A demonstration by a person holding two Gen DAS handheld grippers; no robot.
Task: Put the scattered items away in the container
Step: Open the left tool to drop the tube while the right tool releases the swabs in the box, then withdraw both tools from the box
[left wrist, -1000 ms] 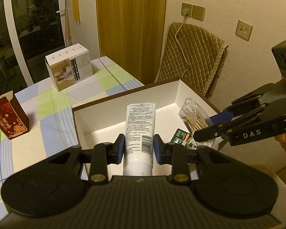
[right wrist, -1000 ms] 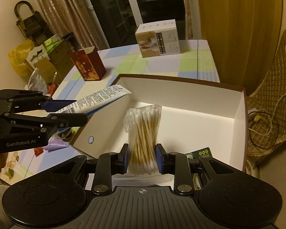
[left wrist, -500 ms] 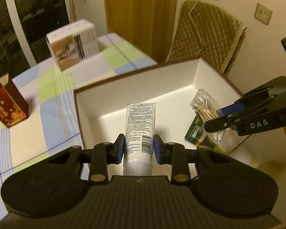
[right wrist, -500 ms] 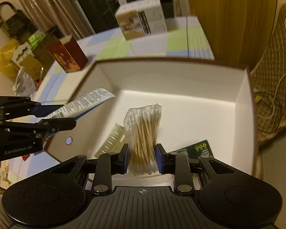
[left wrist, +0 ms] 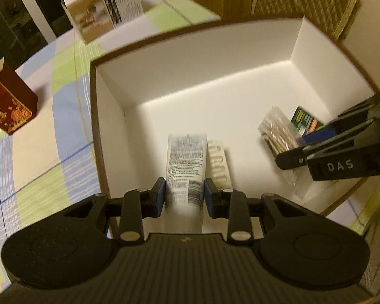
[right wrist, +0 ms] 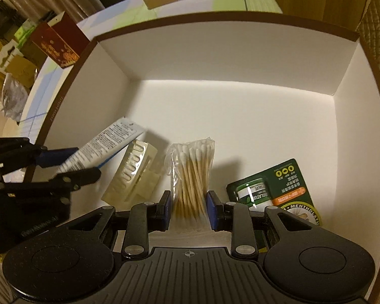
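Both loads are down inside the white box (right wrist: 109,58), ready for release. The left gripper (left wrist: 185,197) clamps a white tube (left wrist: 186,162) at 6 o'clock; the right gripper (right wrist: 187,210) pinches a cotton-swab bag (right wrist: 192,172). Next, open both jaws. Whether either item touches the floor is unclear; the tube's cap is hidden.

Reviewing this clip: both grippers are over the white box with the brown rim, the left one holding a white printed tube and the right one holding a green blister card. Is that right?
Not quite. The right gripper holds a clear bag of cotton swabs, not the green blister card, which lies on the box floor beside it, as the right wrist view shows. The rest stands: both are over the white box with the brown rim, and the left gripper holds the white printed tube.
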